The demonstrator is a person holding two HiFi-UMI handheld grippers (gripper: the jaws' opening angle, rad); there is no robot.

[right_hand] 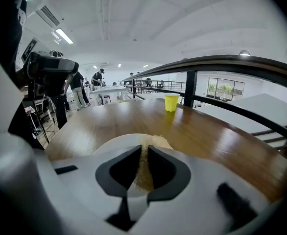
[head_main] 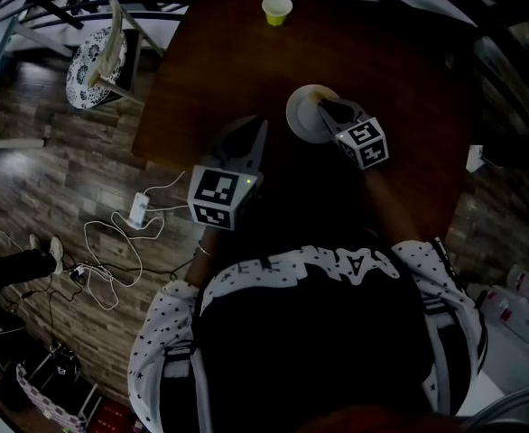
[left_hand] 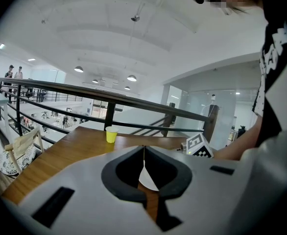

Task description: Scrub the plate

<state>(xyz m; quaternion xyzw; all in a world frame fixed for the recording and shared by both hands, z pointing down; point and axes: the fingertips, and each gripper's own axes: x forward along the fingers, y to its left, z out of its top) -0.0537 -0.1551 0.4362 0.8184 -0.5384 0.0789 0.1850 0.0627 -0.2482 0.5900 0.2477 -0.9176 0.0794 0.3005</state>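
- The right gripper (right_hand: 144, 151) has its jaws closed on a scrub pad (right_hand: 153, 142). The pad is tan, coarse-grained and thin, clamped edge-on between the dark jaw pads.
- The free end of the scrub pad projects past the jaw tips and lies over the plate (right_hand: 113, 145). Contact with the plate surface cannot be confirmed.
- The plate is round, white and smooth, with a shallow rim. It rests flat on the bench (right_hand: 207, 131), directly under and ahead of the right gripper. It holds nothing but the pad end above it.
- The left gripper (left_hand: 144, 151) has its jaws closed tip to tip, forming a thin seam with nothing gripped. A white sliver of the plate shows through the opening behind the tips.
- In the head view, the left gripper (head_main: 255, 133) sits just left of the plate (head_main: 301, 120), near it but apart, while the right gripper (head_main: 329, 108) is over the plate.
- The bench is brown wood with a visible grain and a semi-gloss finish.
- A yellow cup (head_main: 276, 9) stands upright at the far edge of the bench, well apart from the plate. It is a small tapered cup; its contents cannot be determined.
- A dark metal railing (right_hand: 222, 62) runs beyond the bench.
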